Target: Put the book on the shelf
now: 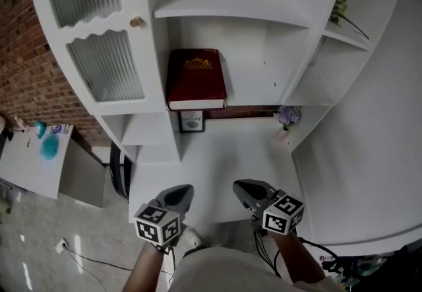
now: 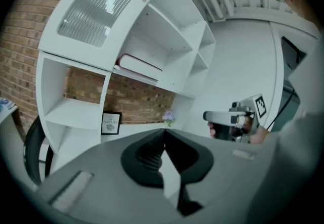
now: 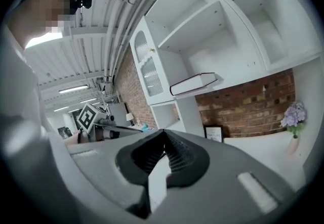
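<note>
A dark red book (image 1: pixel 196 78) with gold print lies flat on a middle shelf (image 1: pixel 254 96) of the white shelf unit; the book (image 2: pixel 139 66) also shows in the left gripper view, and the book (image 3: pixel 193 83) in the right gripper view. My left gripper (image 1: pixel 183 193) hangs low in front of the unit, shut and empty, tips meeting (image 2: pixel 163 131). My right gripper (image 1: pixel 242 188) is beside it, also shut with nothing held (image 3: pixel 163 132). Both are well below and apart from the book.
A small framed picture (image 1: pixel 192 121) and a purple flower in a vase (image 1: pixel 287 116) stand on the white counter (image 1: pixel 217 165) under the book. A cabinet door with ribbed glass (image 1: pixel 105 63) is left of the book. A low white table (image 1: pixel 33 155) is at far left.
</note>
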